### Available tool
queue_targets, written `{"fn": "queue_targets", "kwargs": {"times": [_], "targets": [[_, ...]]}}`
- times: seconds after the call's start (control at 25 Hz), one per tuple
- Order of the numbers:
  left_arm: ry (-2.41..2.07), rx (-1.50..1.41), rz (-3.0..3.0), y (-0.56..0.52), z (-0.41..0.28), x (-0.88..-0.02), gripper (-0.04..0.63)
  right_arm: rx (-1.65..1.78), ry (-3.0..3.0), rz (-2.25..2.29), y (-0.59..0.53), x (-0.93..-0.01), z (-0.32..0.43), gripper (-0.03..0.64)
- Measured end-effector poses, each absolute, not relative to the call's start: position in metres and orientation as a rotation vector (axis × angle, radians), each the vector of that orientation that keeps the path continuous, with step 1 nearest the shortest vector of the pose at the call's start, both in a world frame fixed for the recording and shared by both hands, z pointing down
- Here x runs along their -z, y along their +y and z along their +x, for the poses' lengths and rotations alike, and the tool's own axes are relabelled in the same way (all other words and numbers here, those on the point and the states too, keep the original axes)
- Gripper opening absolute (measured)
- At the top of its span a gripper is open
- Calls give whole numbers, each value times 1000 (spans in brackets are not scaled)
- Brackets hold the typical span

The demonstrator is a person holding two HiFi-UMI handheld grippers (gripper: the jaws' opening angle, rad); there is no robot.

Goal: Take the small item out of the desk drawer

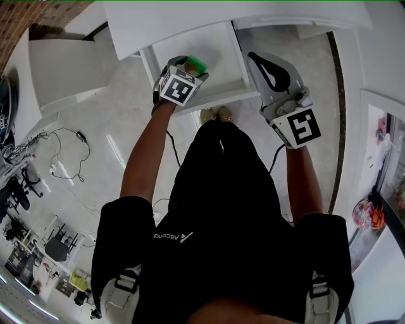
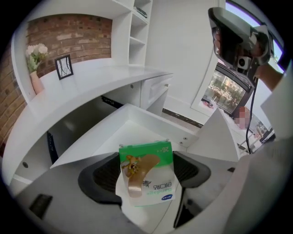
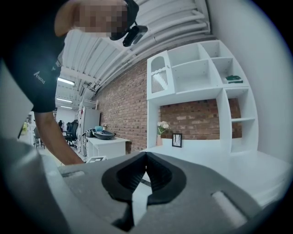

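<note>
A small green-and-white box of plasters (image 2: pixel 147 176) sits upright between the jaws of my left gripper (image 2: pixel 145 176), which is shut on it. In the head view that gripper (image 1: pixel 188 65) hovers over the open white desk drawer (image 1: pixel 215 88), the box (image 1: pixel 196 63) showing as a green edge at its tip. The drawer (image 2: pixel 137 122) lies open just below and beyond the box, its inside bare. My right gripper (image 1: pixel 268 71) hangs to the right of the drawer, raised. Its jaws (image 3: pixel 145 176) are shut with nothing between them.
The white desk top (image 1: pixel 240 16) curves over the drawer. A second drawer front (image 2: pixel 155 87) is beside the open one. Shelves (image 3: pixel 215 87) with a vase of flowers (image 2: pixel 35 64) and a small frame (image 2: pixel 64 66) stand at the brick wall. Cables (image 1: pixel 66 164) lie on the floor at left.
</note>
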State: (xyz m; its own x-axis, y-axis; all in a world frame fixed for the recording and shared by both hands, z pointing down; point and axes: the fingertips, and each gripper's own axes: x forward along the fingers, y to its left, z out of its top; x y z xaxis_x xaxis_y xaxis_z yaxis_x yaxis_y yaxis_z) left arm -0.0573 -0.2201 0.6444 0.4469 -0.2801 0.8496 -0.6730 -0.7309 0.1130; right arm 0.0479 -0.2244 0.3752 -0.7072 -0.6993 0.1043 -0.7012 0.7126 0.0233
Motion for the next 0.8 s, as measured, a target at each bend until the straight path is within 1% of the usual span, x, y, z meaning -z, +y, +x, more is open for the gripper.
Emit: {"fn": "queue_targets", "kwargs": {"times": [0.28, 0.8], "targets": [[-902, -1033, 2378, -222, -51, -580, 350, -4, -2826, 1156, -214, -354, 44, 2], [-1093, -528, 2603, -210, -38, -417, 350, 73, -2892, 1132, -191, -304, 27, 2]]}}
